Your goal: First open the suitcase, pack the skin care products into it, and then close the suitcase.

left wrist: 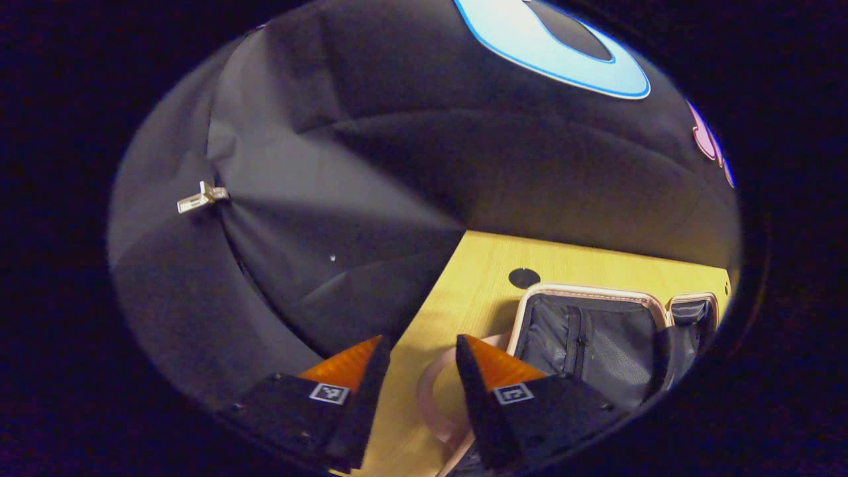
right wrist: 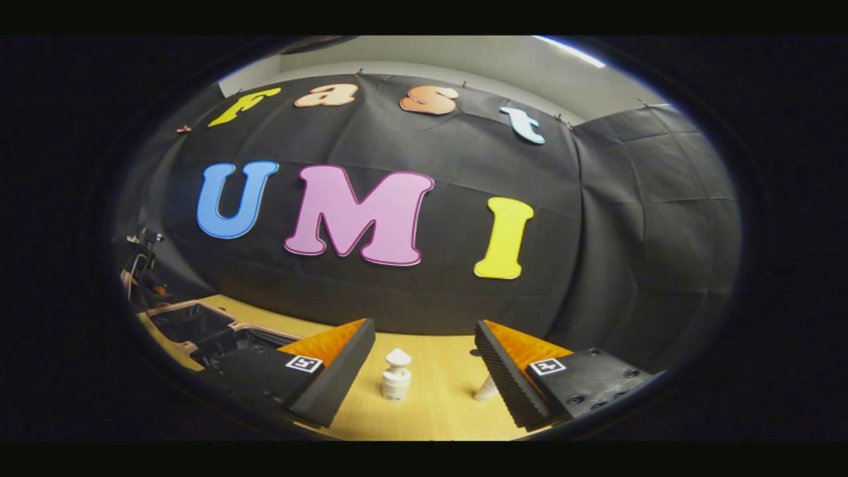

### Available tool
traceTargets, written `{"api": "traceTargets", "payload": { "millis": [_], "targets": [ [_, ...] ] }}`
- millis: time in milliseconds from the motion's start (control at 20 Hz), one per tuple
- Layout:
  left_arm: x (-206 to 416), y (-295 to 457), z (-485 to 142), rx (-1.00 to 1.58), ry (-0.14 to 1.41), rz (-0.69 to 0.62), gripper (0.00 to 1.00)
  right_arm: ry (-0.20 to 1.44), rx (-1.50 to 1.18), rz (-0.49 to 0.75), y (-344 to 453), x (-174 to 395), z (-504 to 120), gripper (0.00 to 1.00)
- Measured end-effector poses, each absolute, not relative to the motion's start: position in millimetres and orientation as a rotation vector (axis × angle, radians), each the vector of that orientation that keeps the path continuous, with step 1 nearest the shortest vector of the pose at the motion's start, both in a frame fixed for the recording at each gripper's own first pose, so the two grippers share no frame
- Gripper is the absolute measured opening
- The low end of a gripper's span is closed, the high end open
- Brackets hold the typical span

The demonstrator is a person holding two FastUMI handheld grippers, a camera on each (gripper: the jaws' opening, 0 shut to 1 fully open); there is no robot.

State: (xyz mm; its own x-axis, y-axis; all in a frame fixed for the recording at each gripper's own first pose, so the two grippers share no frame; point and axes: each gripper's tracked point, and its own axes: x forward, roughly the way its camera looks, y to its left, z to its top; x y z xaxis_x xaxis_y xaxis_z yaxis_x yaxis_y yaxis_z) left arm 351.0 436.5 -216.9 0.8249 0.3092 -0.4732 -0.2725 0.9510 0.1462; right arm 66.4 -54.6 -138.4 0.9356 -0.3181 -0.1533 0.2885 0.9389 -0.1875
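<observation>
Left gripper (left wrist: 419,344): seen at the bottom of the left gripper view; its fingers are spread wide with nothing held between them; bare table shows in the gap.

Right gripper (right wrist: 424,328): seen at the bottom of the right gripper view; its fingers are likewise spread wide and grip nothing.

Suitcase (left wrist: 596,338): laid open on the table (left wrist: 464,285); a pale pink rim is seen framing a dark grey lining with a zip running down it; it lies just right of the left gripper's right finger, which overlaps its near corner; in the right gripper view it is seen at the far left (right wrist: 192,321), both halves lying open side by side, partly hidden behind the left finger.

Strap (left wrist: 434,397): a pale pink loop is seen curving over the table between the left gripper's fingers and the suitcase; what it is joined to cannot be told.

Bottle (right wrist: 396,377): a small white skin care bottle with a broad cap is stood upright on the table, in the gap between the right gripper's fingers and touched by neither.

Second product (right wrist: 487,389): a white item is seen beside the right finger, mostly hidden; its kind cannot be told.

Table: light wood; a dark round spot (left wrist: 524,277) is seen just beyond the suitcase.

Clip (left wrist: 202,197): a pale clip is fixed to the black cloth wall.
</observation>
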Motion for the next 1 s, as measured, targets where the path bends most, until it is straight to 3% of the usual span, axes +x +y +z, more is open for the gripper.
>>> {"api": "traceTargets", "payload": {
  "millis": [100, 250, 500, 1000],
  "targets": [
    [340.5, 424.2, -171.7, 0.118, 0.425, 0.294, 1.00, 0.187, -0.155, -0.322, -64.5, 61.3, -137.4, 0.97],
    [313.2, 363.6, -118.3, 0.133, 0.282, 0.218, 0.98, 0.191, -0.137, -0.337, -80.5, 52.6, -135.7, 0.97],
    [257.2, 225.0, -80.5, 0.088, 0.149, 0.070, 0.97, 0.199, -0.119, -0.352, -111.1, 39.6, -136.6, 0.97],
    [201.1, -62.1, -164.2, 0.046, 0.202, -0.293, 0.97, 0.277, -0.078, -0.375, -163.9, 15.0, -188.8, 0.97]
  ]
}}
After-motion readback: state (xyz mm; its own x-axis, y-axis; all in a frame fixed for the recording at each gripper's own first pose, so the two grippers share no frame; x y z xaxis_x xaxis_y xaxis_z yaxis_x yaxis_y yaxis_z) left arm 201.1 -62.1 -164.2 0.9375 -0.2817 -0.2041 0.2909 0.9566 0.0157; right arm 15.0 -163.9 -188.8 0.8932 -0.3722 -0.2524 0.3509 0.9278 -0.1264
